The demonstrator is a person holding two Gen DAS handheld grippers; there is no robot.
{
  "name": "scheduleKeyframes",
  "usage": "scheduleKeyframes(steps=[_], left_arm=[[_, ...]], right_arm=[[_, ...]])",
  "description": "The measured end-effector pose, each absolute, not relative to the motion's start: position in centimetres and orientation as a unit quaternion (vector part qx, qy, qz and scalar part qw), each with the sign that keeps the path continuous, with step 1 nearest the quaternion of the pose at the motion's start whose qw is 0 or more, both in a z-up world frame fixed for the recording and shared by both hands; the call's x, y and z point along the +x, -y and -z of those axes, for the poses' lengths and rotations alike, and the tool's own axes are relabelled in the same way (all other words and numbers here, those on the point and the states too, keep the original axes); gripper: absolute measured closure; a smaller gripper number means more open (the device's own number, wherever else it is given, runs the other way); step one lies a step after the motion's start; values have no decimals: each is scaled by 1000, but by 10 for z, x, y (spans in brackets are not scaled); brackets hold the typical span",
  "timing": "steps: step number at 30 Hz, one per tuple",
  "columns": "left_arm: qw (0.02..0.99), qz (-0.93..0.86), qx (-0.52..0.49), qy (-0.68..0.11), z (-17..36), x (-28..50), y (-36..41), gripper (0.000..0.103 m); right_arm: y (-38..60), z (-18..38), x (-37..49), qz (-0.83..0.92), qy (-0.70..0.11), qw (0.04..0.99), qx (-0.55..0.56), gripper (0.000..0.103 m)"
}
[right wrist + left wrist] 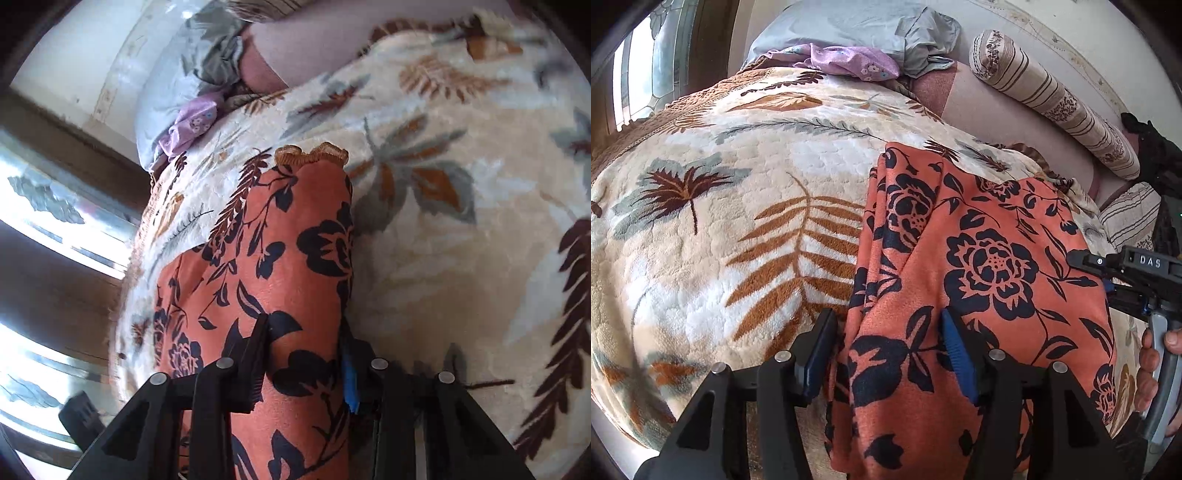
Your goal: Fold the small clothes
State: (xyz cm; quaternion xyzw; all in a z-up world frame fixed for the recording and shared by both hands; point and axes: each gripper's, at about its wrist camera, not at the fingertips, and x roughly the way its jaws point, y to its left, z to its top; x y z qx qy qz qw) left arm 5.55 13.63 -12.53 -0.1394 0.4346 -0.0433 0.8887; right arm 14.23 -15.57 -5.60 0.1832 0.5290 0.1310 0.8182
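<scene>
- Two pairs of jaws at one orange floral garment (979,258), spread on the leaf-print blanket (720,221) of a bed.
- Right gripper (306,350): jaws drawn in on a raised fold of that garment, cloth bunched between and seemingly pinched; no earlier look for comparison.
- Left gripper (890,343): jaws apart, straddling the garment's left-hand folds near the edge closest to the camera; blue pad (955,350) lying against the cloth, opposite pad just beside the outer fold, no squeeze visible.
- Long axis of garment running away from both grippers, from the near edge toward a frilled orange hem (310,153) at the far end.
- Seen from the left wrist, right gripper entering at the garment's right border, a hand (1156,365) on its handle; so each hand at its own side, neither clearly nearer.
- Likely coming move: a fold across or along that axis, hinging on the right grip keeping hold while the left closes.
- Farther out: striped bolster (1052,99), grey pillowcase (868,29), lilac printed cloth (849,61) near the headboard end.
- No containers in view.
</scene>
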Motion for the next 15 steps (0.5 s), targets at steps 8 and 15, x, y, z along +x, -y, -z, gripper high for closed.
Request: scheduleKeyframes(steps=[8, 15], left_arm=[[894, 41, -148, -420, 126, 54, -138, 36], [881, 65, -234, -406, 106, 24, -158, 39]], right_arm=[[165, 33, 107, -129, -512, 829, 186, 34], [128, 7, 44, -242, -471, 834, 152, 22]])
